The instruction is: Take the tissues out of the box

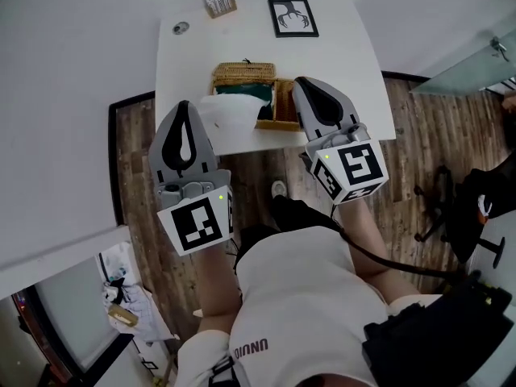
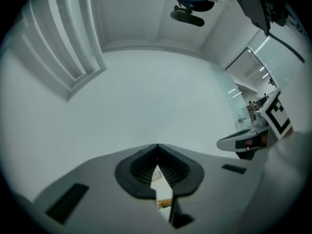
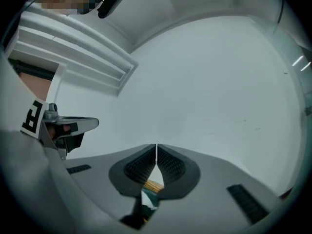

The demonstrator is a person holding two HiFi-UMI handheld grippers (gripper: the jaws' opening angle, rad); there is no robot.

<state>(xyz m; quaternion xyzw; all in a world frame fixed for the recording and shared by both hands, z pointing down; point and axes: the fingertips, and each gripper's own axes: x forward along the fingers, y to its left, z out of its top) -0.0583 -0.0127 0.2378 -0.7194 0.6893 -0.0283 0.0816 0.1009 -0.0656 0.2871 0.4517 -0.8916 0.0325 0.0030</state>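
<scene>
Both grippers are clenched and empty. The left gripper and the right gripper have their jaws pressed tip to tip with nothing between them, and both are lifted above the desk, not touching anything.

The wicker box sits at the upper centre of the head view. Its top shows a dark teal inside, and a white tissue spills from it toward the desk's near edge. A second wicker piece touches the box on its right; whether it is a lid or a tray I cannot tell.

The step in hand looks like reaching back for a tissue. To do it well, one gripper should open before it comes down, pinch the loose sheet near its middle and lift straight up. The other can likely steady the box by its rim.

The tissue lies close to the desk's front edge, so a sideways drag could drop it to the floor. Bare desk lies left and right of the box. The framed picture and the card stand sit well behind it.
</scene>
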